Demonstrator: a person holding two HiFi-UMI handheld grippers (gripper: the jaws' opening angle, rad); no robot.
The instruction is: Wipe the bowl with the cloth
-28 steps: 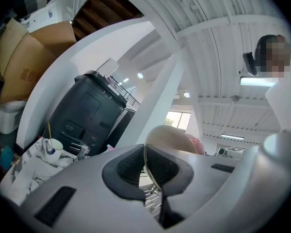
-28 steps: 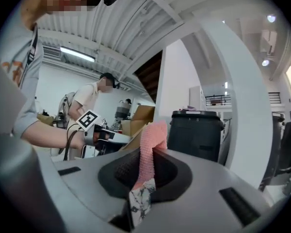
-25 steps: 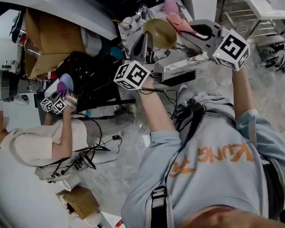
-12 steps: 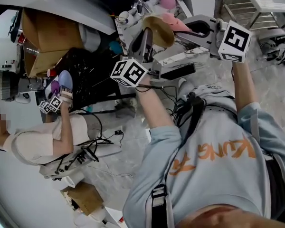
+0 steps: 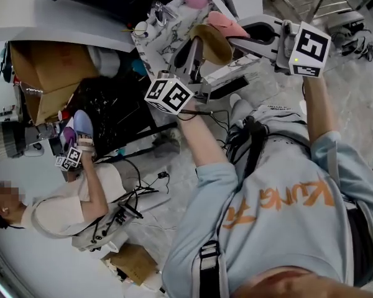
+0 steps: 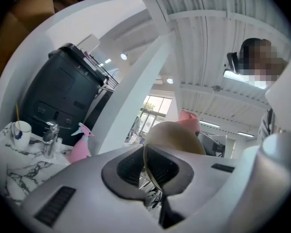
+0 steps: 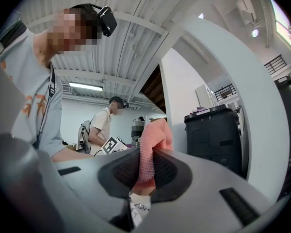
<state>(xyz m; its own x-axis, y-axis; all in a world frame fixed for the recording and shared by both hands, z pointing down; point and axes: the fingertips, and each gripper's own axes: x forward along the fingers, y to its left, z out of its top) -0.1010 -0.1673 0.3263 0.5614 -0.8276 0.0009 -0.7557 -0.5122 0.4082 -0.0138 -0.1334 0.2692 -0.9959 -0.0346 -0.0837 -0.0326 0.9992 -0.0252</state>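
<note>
Head view: left gripper jaws pinch the bowl, right gripper jaws pinch cloth, near marble table.

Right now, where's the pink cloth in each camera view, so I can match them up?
Head view: pink cloth top, right of centre, beside the bowl.
Left gripper view: cloth at centre, peeking out behind the bowl.
Right gripper view: cloth low centre, pinched between the jaws.
Shared landmark: the bowl, in the head and left gripper views only.
</note>
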